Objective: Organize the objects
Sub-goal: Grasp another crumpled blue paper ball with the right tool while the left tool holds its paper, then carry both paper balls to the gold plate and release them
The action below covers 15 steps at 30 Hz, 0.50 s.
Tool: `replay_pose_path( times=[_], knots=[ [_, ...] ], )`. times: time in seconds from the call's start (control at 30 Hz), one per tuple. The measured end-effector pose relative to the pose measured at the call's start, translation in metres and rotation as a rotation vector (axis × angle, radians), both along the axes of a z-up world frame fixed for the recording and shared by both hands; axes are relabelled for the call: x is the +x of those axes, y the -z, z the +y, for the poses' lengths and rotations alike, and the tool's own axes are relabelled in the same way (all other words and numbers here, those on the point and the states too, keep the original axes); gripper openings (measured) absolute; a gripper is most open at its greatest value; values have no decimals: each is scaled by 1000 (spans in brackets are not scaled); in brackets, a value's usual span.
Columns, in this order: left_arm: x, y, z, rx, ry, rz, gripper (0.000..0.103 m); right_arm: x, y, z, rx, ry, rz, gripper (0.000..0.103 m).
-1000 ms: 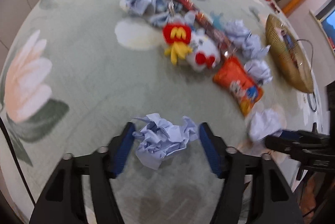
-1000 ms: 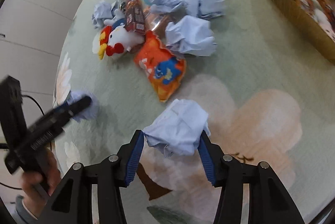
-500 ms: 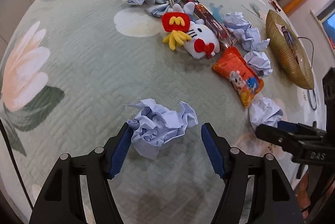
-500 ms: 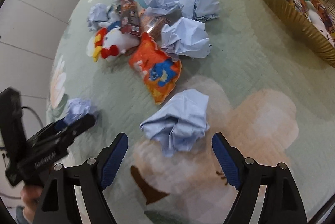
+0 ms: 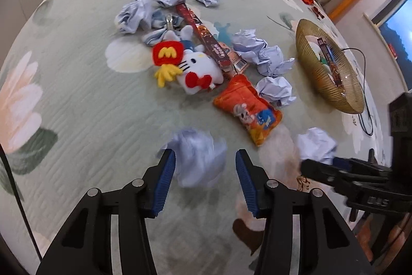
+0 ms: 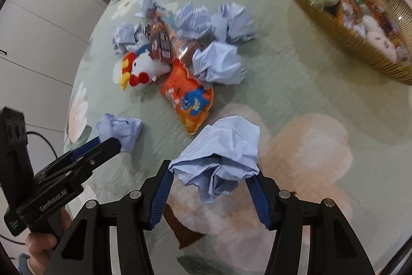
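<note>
Since half a second ago both grippers have narrowed around their paper. The right gripper (image 6: 211,177), wide then, now has its blue pads against the two sides of a crumpled blue paper ball (image 6: 221,154), which bulges up and forward between them. The left gripper (image 5: 204,174) has closed in somewhat on the other paper ball (image 5: 198,156); that ball is motion-blurred, its left side looks to meet the left pad and a gap shows on the right, so the jaws are part-way, not clamped.

Both balls sit on the near part of the green quilted bed (image 5: 85,105), well apart from the gold basket (image 6: 342,33) at the far right, which already holds snacks and soft toys. Farther off lies the main heap: more paper balls, a plush toy (image 5: 198,69), an orange snack bag (image 5: 248,107) and a long brown box (image 5: 203,35).

Crumpled paper of this sort is likely very light, soft and springy. It will give under the pads rather than resist, so it wants a squeeze across its thickest middle; a pinch on a loose corner would probably just unfold it or let it slip out.
</note>
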<state>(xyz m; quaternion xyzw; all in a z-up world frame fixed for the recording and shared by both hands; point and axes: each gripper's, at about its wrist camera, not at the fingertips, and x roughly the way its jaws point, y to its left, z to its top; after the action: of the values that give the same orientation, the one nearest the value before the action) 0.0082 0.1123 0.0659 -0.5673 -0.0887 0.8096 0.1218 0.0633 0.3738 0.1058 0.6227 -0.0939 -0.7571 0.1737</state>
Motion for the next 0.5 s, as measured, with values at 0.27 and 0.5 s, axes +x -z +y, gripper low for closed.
replay_pose_path(
  times=[0.27,0.5],
  knots=[
    [-8,34,1,-68,-29,-78,46,-5,-3,32,20,29,22,56],
    [-7,-13,13,20,-19,13,32,-2,-14,53,-16,59,43,56]
  ],
)
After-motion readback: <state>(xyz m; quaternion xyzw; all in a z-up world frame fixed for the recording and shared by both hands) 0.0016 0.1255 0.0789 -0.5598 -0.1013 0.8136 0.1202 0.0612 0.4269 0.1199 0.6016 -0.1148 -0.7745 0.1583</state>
